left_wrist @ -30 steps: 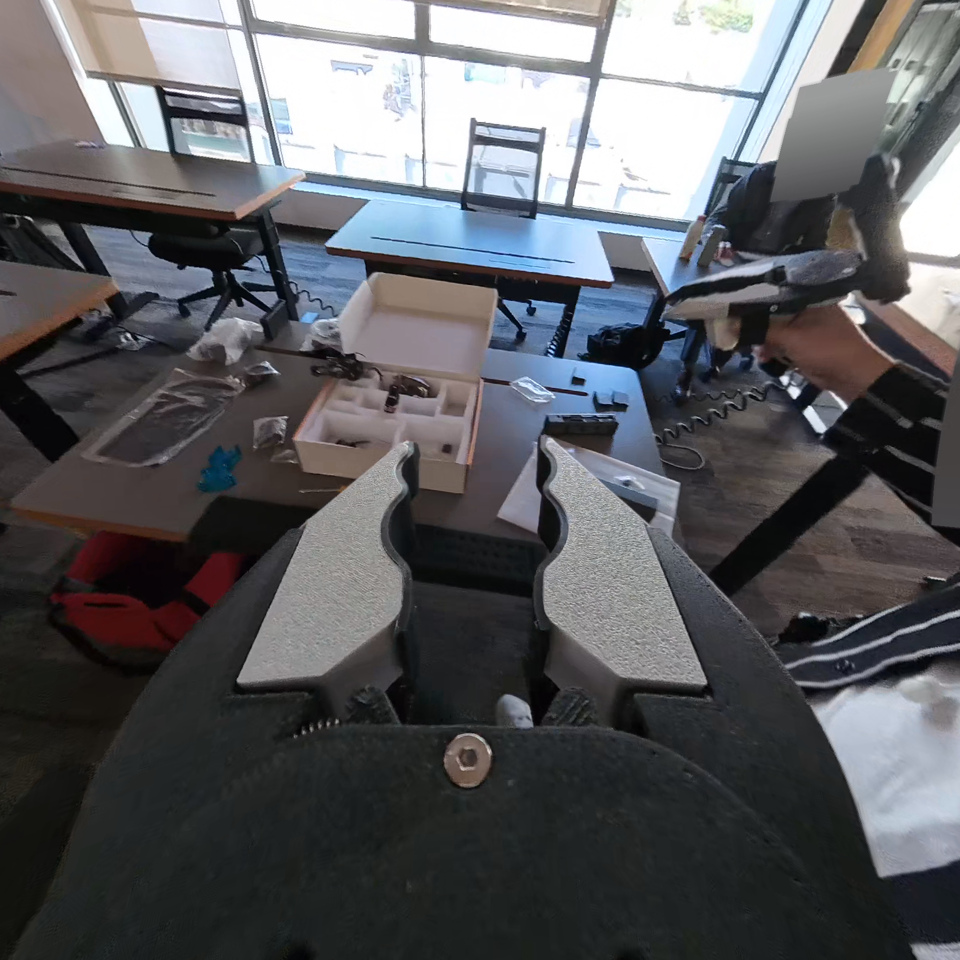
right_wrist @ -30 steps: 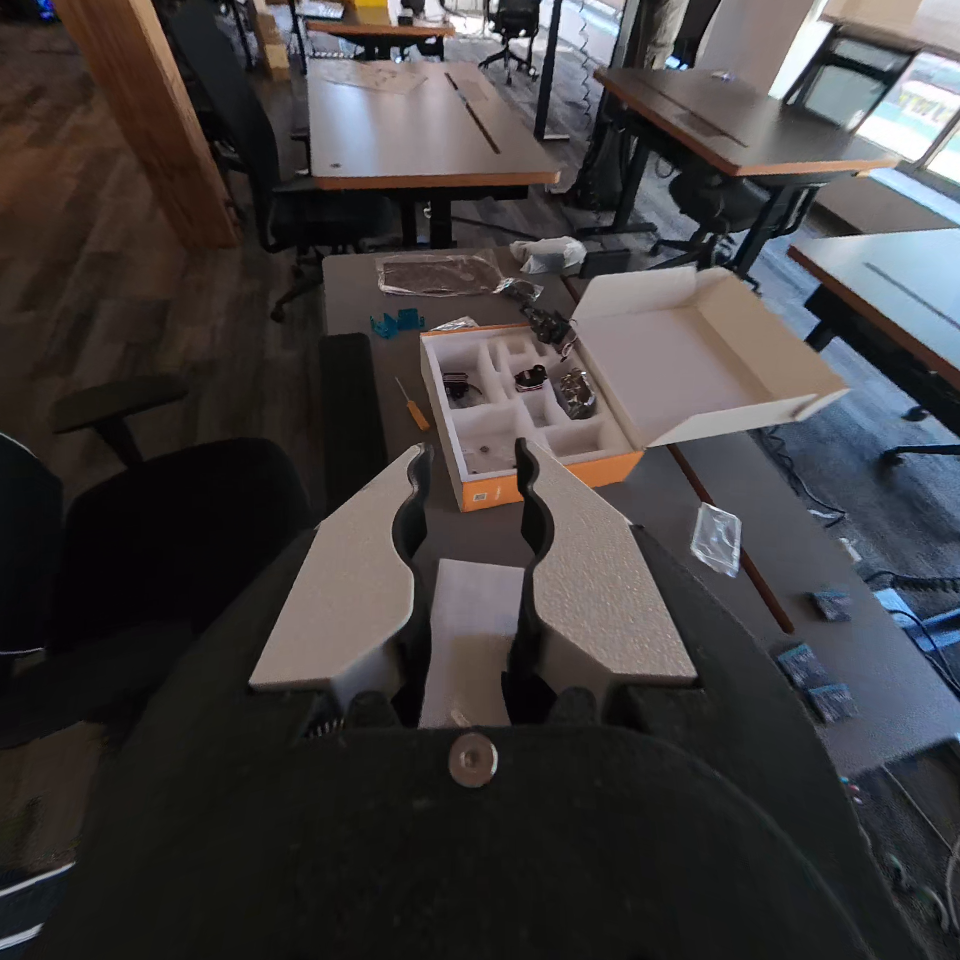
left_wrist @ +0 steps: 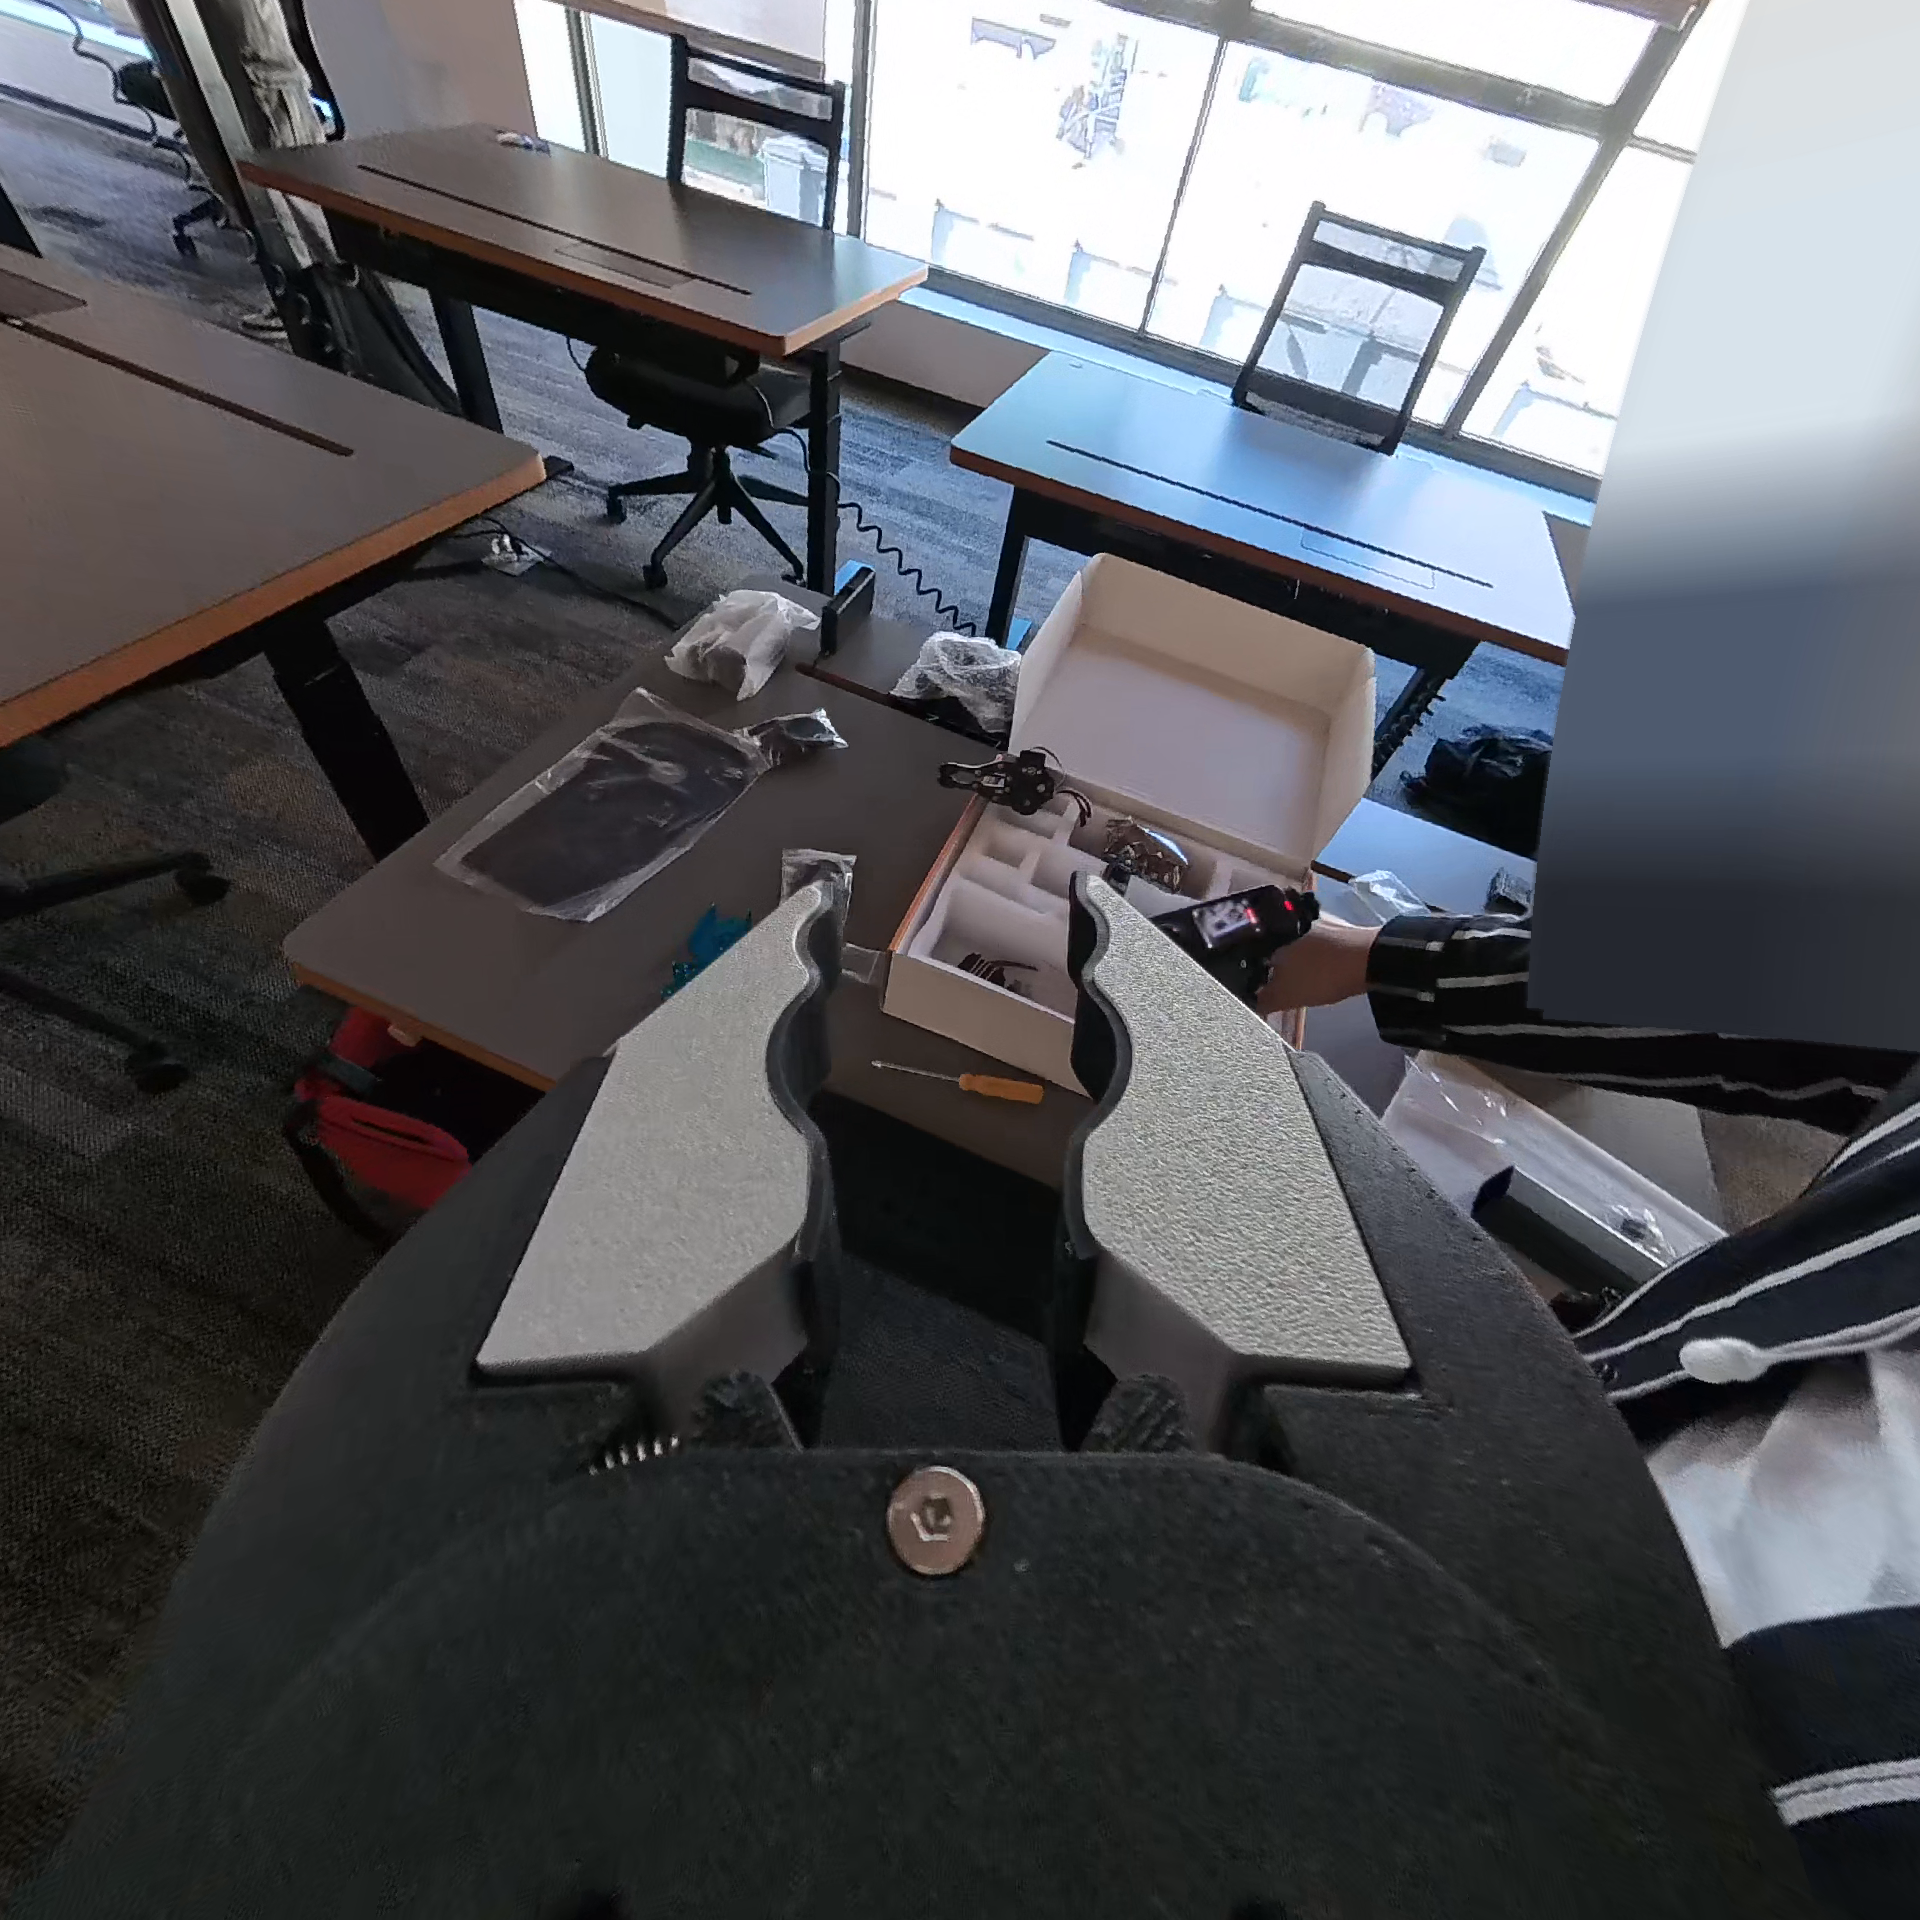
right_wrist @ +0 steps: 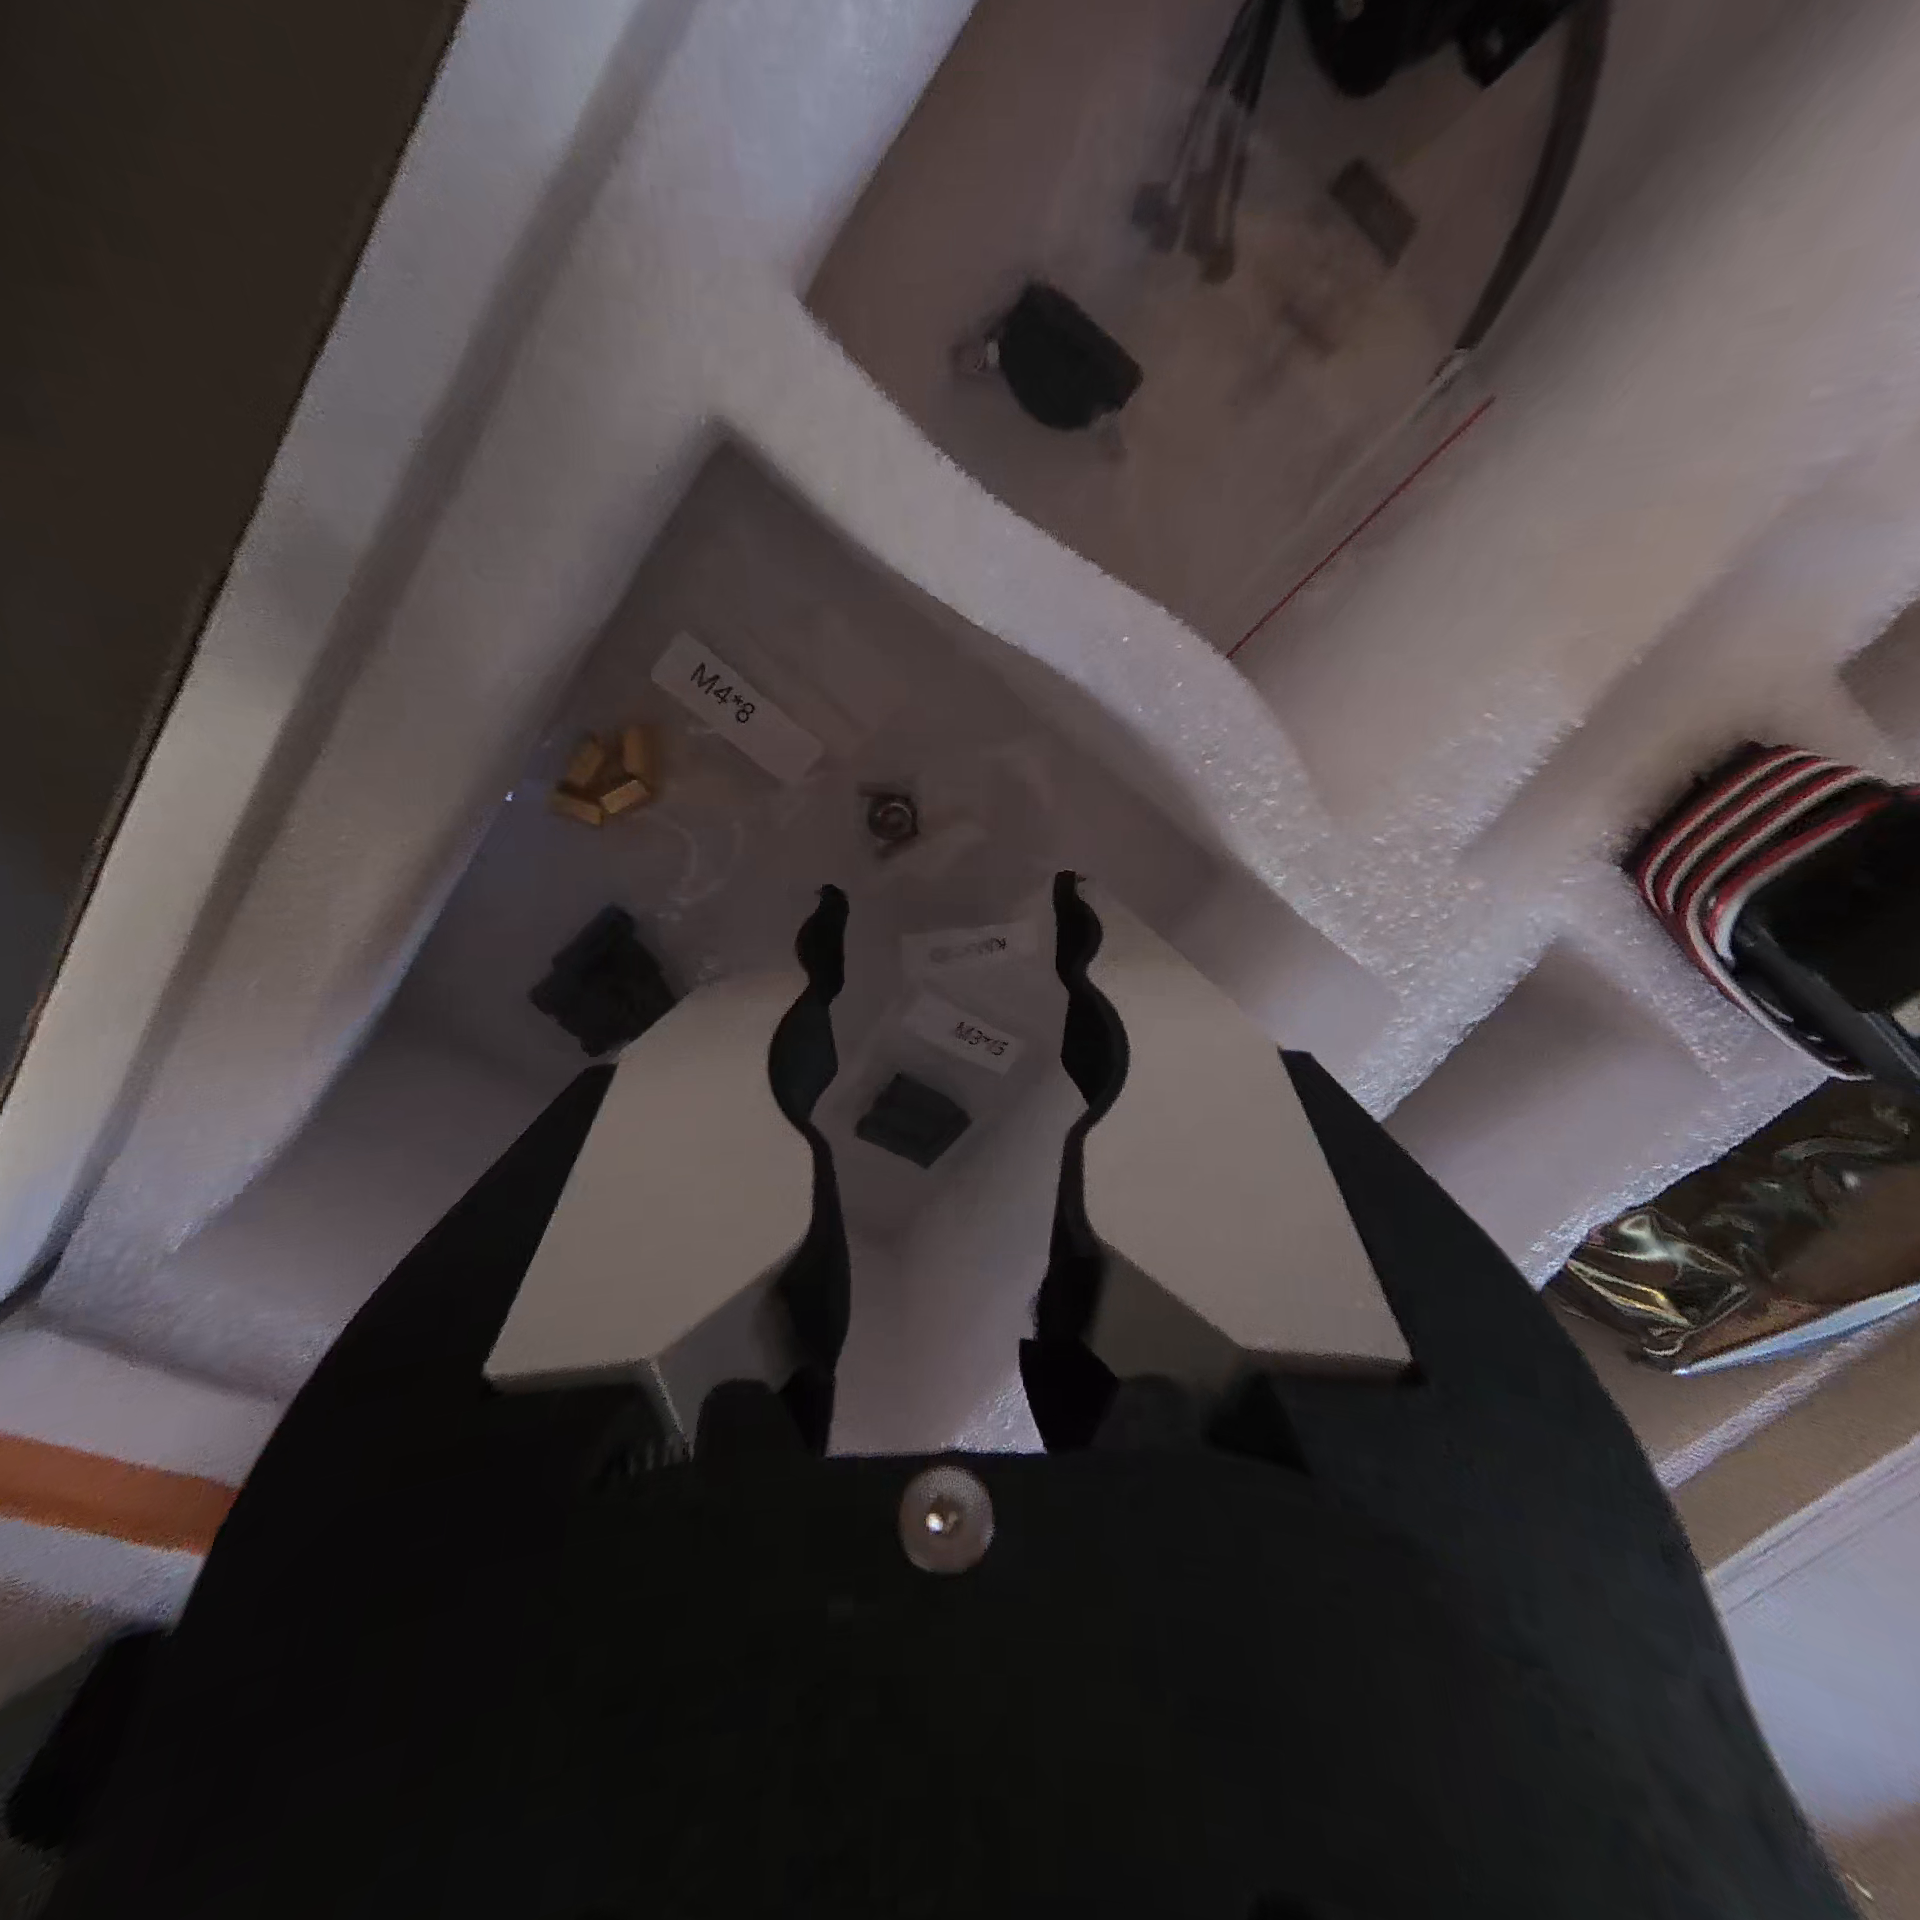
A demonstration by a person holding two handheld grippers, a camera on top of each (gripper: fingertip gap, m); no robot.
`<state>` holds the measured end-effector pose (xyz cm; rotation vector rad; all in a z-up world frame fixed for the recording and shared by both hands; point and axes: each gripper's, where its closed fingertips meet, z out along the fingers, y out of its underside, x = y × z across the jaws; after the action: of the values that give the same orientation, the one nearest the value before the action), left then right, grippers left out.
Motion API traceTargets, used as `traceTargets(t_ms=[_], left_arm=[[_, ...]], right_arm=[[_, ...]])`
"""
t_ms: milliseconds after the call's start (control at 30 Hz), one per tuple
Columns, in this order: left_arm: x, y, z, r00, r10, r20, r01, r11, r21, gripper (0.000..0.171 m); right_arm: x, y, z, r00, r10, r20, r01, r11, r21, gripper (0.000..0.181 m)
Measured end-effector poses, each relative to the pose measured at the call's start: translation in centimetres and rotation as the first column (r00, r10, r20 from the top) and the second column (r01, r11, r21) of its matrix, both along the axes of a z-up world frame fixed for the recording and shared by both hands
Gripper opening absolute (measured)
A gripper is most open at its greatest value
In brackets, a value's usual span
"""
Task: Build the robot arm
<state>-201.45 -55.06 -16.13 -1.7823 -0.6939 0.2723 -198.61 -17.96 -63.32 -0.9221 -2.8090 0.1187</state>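
Observation:
An open white box point(left_wrist: 1195, 717) with foam compartments sits on the dark table point(left_wrist: 436, 935). My right gripper point(right_wrist: 948, 891) is open and empty, low inside a foam compartment point(right_wrist: 1143, 634). Between its fingers lies a small black part point(right_wrist: 909, 1112) in a clear bag. Brass standoffs point(right_wrist: 608, 774), a silver nut point(right_wrist: 888, 816) and more black parts point(right_wrist: 603, 982) lie just beyond. It also shows in the left wrist view point(left_wrist: 1231, 930), held by a hand. My left gripper point(left_wrist: 951, 891) is open and empty, above the table's near edge, short of the box.
An orange-handled screwdriver point(left_wrist: 987, 1086) lies before the box. A clear bag with a dark sheet point(left_wrist: 613, 810), blue parts point(left_wrist: 717, 945) and a crumpled white bag point(left_wrist: 738, 634) lie left. A striped cable point(right_wrist: 1756, 831) and silver bag point(right_wrist: 1745, 1278) fill neighbouring compartments. A red bag point(left_wrist: 374, 1132) sits under the table. The gap from one gripper's tips to the other's is roughly 60 cm.
My right gripper has dropped from above the table down into a box compartment. My left gripper has swung left and now sees the box from its left side. Both jaws stay open.

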Motion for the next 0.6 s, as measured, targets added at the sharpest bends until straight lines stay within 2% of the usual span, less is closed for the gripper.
traceTargets(t_ms=[133, 333, 500, 567, 600], left_arm=[[-0.2, -0.2, -0.6, 1.000, 0.002, 0.024, -0.002, 1.000, 0.007, 0.043], [0.7, 0.0, -2.3, 0.998, -0.032, 0.054, 0.033, 0.999, -0.021, 0.043], [2.3, -0.4, -5.2, 0.992, -0.059, 0.108, 0.063, 0.997, -0.033, 0.043], [3.2, -0.8, -6.4, 0.988, -0.069, 0.137, 0.073, 0.997, -0.027, 0.043], [3.6, -1.1, -6.9, 0.986, -0.073, 0.152, 0.078, 0.997, -0.028, 0.043]], right_arm=[[0.4, 0.2, -0.6, 0.998, 0.023, 0.058, -0.026, 0.998, 0.052, 0.038], [0.6, -0.2, -1.0, 0.998, 0.002, 0.057, -0.005, 0.999, 0.054, 0.036], [1.2, -0.3, -1.0, 0.993, -0.085, 0.079, 0.086, 0.996, -0.007, 0.019], [1.5, -0.4, -0.9, 0.991, -0.110, 0.074, 0.112, 0.994, -0.011, 0.004], [1.6, -0.2, -0.9, 0.992, -0.113, 0.057, 0.113, 0.994, 0.012, 0.002]])
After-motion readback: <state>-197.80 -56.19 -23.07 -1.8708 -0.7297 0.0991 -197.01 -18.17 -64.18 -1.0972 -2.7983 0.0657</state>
